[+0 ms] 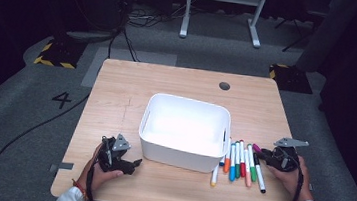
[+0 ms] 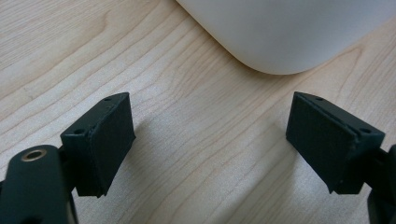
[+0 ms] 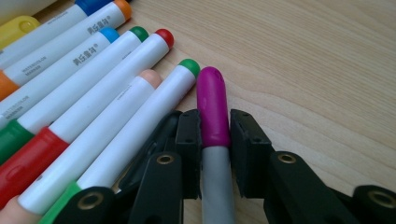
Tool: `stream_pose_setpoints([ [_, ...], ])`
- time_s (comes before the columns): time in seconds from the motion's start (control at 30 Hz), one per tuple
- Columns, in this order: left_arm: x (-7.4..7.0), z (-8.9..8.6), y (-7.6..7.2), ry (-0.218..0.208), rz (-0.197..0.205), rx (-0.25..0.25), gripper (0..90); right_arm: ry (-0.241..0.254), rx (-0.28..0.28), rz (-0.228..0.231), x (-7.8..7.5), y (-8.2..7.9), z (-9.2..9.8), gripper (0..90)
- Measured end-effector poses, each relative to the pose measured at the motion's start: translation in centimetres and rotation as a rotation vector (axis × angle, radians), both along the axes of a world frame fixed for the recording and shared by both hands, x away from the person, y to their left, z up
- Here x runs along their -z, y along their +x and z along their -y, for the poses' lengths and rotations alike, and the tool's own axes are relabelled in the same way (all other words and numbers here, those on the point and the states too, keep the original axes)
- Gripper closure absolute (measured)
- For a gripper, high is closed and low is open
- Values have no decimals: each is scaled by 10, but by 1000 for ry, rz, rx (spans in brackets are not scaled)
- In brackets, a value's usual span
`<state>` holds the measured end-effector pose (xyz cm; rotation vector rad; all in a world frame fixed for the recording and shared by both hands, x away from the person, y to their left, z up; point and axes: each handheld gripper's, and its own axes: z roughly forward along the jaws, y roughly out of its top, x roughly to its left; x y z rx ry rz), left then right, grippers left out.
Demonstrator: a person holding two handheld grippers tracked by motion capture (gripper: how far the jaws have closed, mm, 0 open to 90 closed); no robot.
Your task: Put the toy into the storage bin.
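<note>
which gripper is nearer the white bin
Left. The left gripper sits open on the table just off the white bin, at its near-left corner. The right gripper is beyond the row of markers, shut on the purple-capped marker.

a lab or recording studio, not a home: a lone light-wood table [image 1: 118, 81] stands on grey carpet [image 1: 7, 128] bearing a painted number 4 [image 1: 61, 100]. yellow-black hazard-striped pads [image 1: 53, 52] sit behind it, black cables [image 1: 22, 137] trail across the floor, and a white metal stand [image 1: 223, 10] rises against dark surroundings.
</note>
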<state>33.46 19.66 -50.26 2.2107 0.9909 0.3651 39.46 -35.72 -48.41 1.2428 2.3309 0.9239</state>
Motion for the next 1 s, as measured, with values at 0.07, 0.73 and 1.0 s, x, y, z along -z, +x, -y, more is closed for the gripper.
stream_pose_setpoints([
  [0.07,0,0,0,0,0,0,154,28,7,5,-3,-2,4,746],
  [0.73,0,0,0,0,0,0,153,24,-6,1,-3,-2,5,746],
  [1.0,0,0,0,0,0,0,153,32,1,10,-4,-1,6,746],
])
